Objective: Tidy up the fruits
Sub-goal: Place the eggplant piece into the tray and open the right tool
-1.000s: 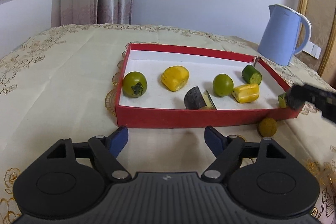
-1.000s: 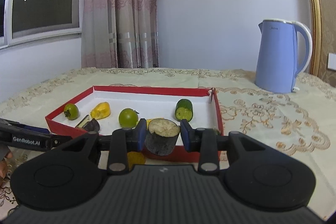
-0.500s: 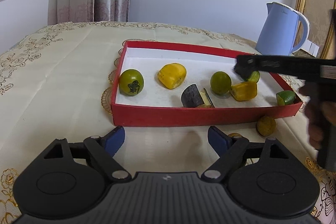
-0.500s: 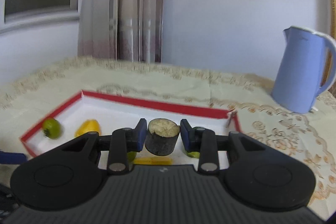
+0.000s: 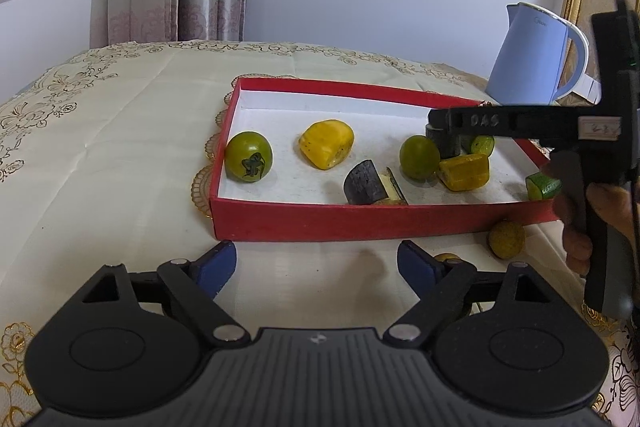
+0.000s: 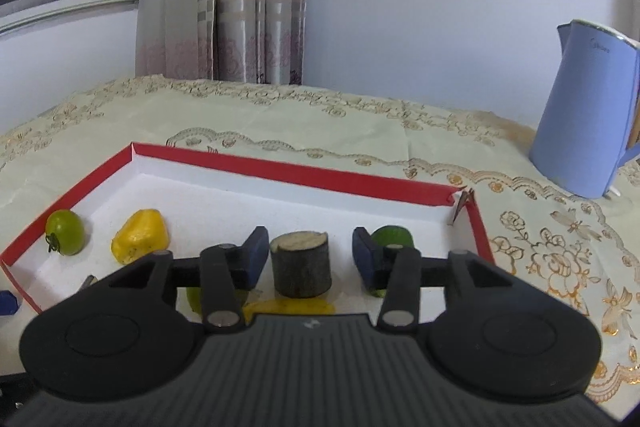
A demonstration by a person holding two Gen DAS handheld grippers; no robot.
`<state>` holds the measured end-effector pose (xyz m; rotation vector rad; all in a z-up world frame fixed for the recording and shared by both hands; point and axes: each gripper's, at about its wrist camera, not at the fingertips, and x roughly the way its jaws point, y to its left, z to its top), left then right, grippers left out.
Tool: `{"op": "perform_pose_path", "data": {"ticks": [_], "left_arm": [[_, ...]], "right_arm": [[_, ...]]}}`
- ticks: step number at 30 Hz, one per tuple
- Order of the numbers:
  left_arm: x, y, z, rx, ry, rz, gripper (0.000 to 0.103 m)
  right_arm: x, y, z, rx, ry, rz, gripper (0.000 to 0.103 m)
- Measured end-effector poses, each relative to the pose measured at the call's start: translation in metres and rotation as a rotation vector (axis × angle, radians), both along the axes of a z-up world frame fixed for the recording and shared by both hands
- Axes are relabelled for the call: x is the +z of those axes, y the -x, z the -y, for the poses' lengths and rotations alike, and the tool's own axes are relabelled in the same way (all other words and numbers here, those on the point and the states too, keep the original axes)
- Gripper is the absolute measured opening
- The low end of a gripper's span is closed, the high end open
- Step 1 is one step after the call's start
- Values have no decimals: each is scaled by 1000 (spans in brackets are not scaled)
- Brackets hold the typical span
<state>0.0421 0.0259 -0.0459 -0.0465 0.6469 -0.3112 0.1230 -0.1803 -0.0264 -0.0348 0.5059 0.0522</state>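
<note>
Dark cylinder piece (image 6: 301, 264) | between opening right claw (image 6: 307, 259) pads, untouched

On the right gripper (image 5: 440, 125), seen from the left wrist view, raised letters on the side of the black finger read roughly "DAS", though they are faint. Further back along the same finger, towards the handle, a small white sticker (image 5: 599, 127) bears handwritten marks too blurred to read. The kettle (image 5: 534, 61), behind the gripper, carries a pale brand word near its rim; it cannot be made out in either view.
</note>
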Motion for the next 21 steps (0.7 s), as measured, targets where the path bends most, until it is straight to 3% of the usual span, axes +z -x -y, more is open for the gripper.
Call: {"op": "perform_pose_path", "data": {"ticks": [6,10,17,21], "left_arm": [[0,0,0,0,2,0,88],[0,0,1,0,3,0,88],[1,2,-1,-1,12,9,88],[2,2,-6,1,39,7,88]], "right_arm": [[11,23,11,-25,-48,49,50],[13,54,19,-49,-53,70,66],[11,121,38,-54,-106,140,68],[0,135,40,-88,-106,168,73]]}}
